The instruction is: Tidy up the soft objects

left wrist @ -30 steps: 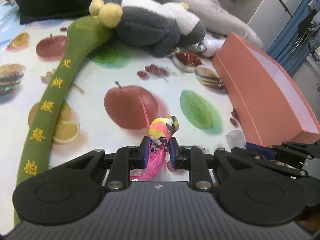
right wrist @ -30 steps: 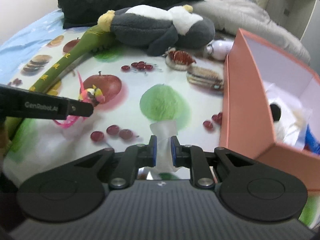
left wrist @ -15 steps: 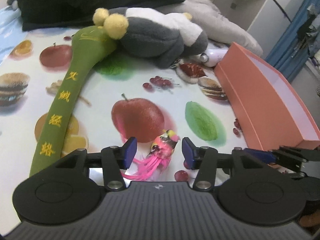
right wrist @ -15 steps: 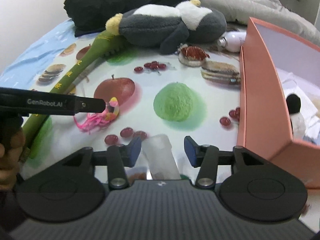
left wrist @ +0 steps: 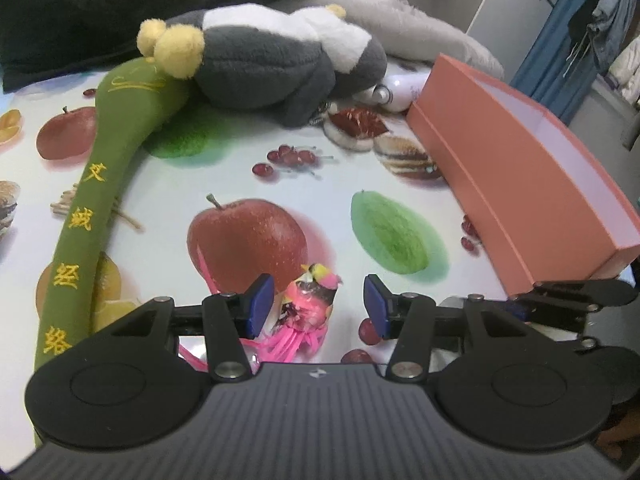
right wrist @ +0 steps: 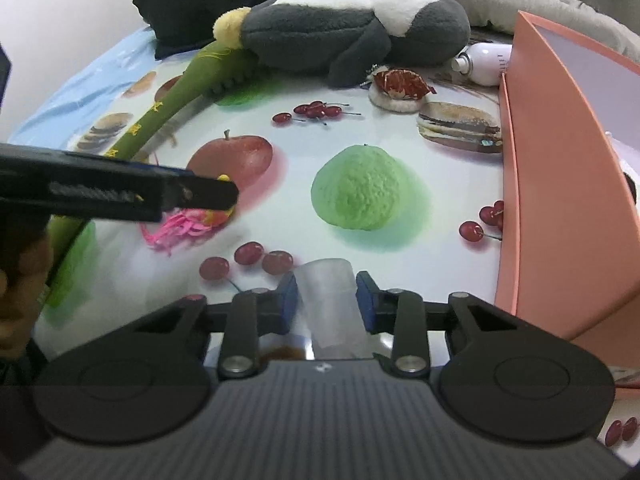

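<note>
Left gripper (left wrist: 318, 306) spread wide, blue pads (left wrist: 259, 307) well clear on both sides of the pink feathered toy (left wrist: 310, 300), nothing clamped; toy lying loose on the fruit-print tablecloth (left wrist: 328, 184), at the lower edge of the printed red apple, pink strands trailing back toward the gripper body. Held low and near level over the cloth, pointing toward the far plush pile. Seen from the right wrist, same left gripper (right wrist: 192, 196) reaching in from the left as a dark bar, tip right over the toy (right wrist: 188, 226). Right gripper (right wrist: 326, 300) also parted, pads (right wrist: 366, 300) close beside a translucent white soft piece (right wrist: 328, 300) standing between them; actual contact hard to judge, no squeeze visible. Low too, aimed across the cloth at the printed green fruit. Outward now: bare cloth straight ahead of both tools, open stretch up to the grey-and-white plush penguin (left wrist: 280, 56) at the back. Long green plush stick (left wrist: 100, 184) with yellow characters hemming the left side, its head tucked against the penguin. Salmon-pink box (left wrist: 520, 184) walling the right, open top, near corner just beside the right gripper. White bottle (right wrist: 486, 64) lying between penguin and box, black fabric heap (left wrist: 120, 12) behind.
</note>
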A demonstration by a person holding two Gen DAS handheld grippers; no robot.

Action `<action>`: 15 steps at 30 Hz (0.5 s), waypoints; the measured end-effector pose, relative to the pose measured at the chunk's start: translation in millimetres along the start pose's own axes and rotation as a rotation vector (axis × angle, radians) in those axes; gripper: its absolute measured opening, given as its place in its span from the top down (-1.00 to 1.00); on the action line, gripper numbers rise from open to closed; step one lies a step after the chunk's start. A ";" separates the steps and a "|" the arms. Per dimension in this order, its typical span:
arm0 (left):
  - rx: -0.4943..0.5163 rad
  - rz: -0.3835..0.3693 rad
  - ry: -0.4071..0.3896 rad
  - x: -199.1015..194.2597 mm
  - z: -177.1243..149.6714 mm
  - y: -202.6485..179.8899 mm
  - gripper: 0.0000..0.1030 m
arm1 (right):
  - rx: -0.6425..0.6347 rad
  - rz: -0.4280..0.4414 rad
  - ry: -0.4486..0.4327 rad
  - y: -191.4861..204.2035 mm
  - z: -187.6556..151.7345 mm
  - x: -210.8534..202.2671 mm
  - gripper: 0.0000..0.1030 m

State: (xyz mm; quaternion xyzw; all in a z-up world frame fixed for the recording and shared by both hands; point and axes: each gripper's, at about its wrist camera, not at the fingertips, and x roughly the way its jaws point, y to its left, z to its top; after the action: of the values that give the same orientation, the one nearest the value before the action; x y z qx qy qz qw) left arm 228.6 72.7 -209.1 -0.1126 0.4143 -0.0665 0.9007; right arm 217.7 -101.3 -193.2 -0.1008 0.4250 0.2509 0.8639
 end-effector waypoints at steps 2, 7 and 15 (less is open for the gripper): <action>0.014 0.017 0.009 4.3 -1.4 -1.2 -0.07 | 0.008 -0.004 -0.003 -0.7 0.6 -1.2 0.42; 0.037 0.040 0.016 11.0 -4.8 -2.2 0.14 | 0.051 -0.006 -0.016 -4.6 3.6 -5.1 0.46; 0.026 0.044 -0.010 4.3 -4.4 -5.1 0.34 | 0.086 -0.037 -0.047 -7.2 6.7 -16.8 0.48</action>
State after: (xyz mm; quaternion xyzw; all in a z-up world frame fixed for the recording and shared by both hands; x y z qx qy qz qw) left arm 227.9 66.2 -213.7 -0.0921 0.4114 -0.0513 0.9053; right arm 217.4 -110.6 -176.2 -0.0656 0.4132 0.2184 0.8816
